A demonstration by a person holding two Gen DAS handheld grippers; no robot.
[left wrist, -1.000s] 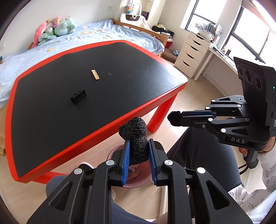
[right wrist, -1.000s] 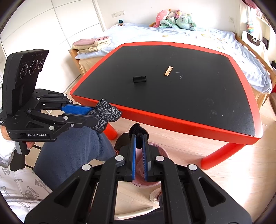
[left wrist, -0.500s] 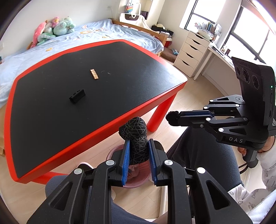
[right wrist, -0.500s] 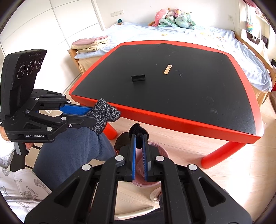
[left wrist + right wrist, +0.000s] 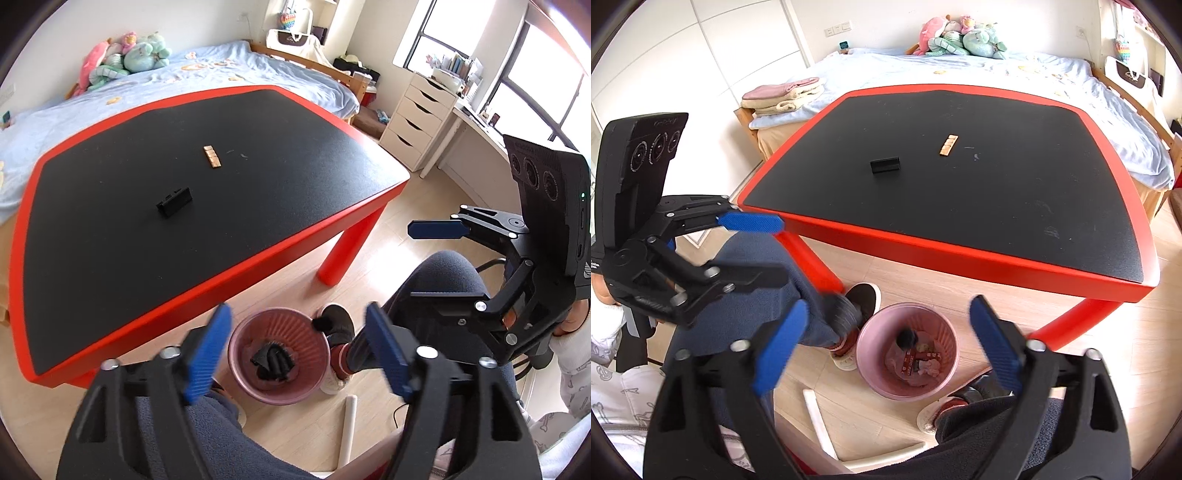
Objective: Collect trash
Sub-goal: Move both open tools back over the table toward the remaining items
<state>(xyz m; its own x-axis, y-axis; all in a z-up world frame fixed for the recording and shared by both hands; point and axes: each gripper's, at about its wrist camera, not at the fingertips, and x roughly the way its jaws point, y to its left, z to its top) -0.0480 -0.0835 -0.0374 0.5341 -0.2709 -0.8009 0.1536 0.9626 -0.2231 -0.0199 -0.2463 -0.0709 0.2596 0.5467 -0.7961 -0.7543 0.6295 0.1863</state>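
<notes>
My left gripper (image 5: 297,354) hangs over a pink bin (image 5: 240,343) on the floor, its jaws opening with nothing between them. A dark patterned bundle (image 5: 273,362) shows below it inside the bin's outline; in the right wrist view the bundle (image 5: 844,314) is a blur beside the bin (image 5: 875,328). My right gripper (image 5: 886,347) is also above the bin, jaws opening and empty, with a black fuzzy ball (image 5: 907,336) among the wrappers inside. Each gripper shows side-on in the other's view: the right gripper (image 5: 424,262), the left gripper (image 5: 768,251).
A black table with a red rim (image 5: 258,258) stands just beyond the bin, carrying a small black block (image 5: 173,201) and a tan wooden strip (image 5: 212,156). The person's legs and slippers (image 5: 860,295) flank the bin. A bed (image 5: 997,70) and white drawers (image 5: 417,122) lie further off.
Both grippers went from shut to wide apart. The patterned bundle left the left gripper and the black fuzzy ball left the right one; both dropped toward the bin. Neither hand moved.
</notes>
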